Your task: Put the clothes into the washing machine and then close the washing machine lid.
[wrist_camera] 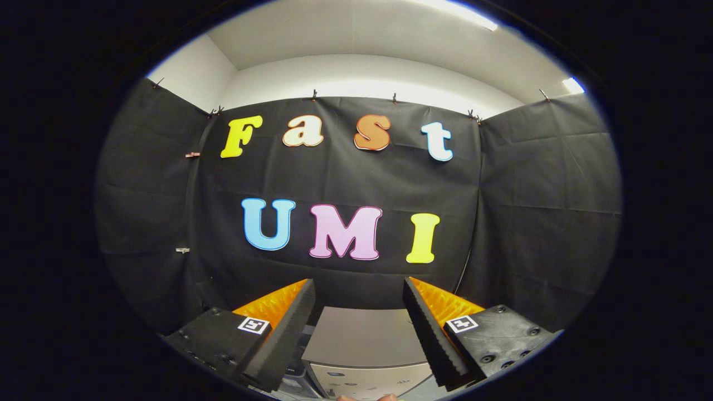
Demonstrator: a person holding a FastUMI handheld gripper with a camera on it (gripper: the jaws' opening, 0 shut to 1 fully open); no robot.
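Claw (359,312) released: the two fingers (289,328) stand wide apart with nothing between them, pointing forward and level toward the booth's black cloth wall (535,223). Serrated inner faces of both fingers visible; a small square marker tag sits on the body behind each finger.

Washing machine (365,351) sits low, seen through the gap between the fingers and just beyond them, in front of the cloth wall. It appears as a pale grey, box-shaped unit. Its top surface is flat, plain and matte, slightly darker grey than the front. Below the top edge runs a lighter front band with a few small dark marks on it, likely controls; too small to make out. Whether the flat top is the lid, and whether it is closed, cannot be told from this angle, though the surface looks level and unbroken.

At the very bottom, below the machine's front band, a small sliver of something skin-toned (365,397) peeks in; too little shows to identify it.

To the left of the machine, under the left finger, some greyish clutter (295,373) is partly visible, indistinct.

Above the cloth wall: white room walls and ceiling (362,39) with bright strip lighting.
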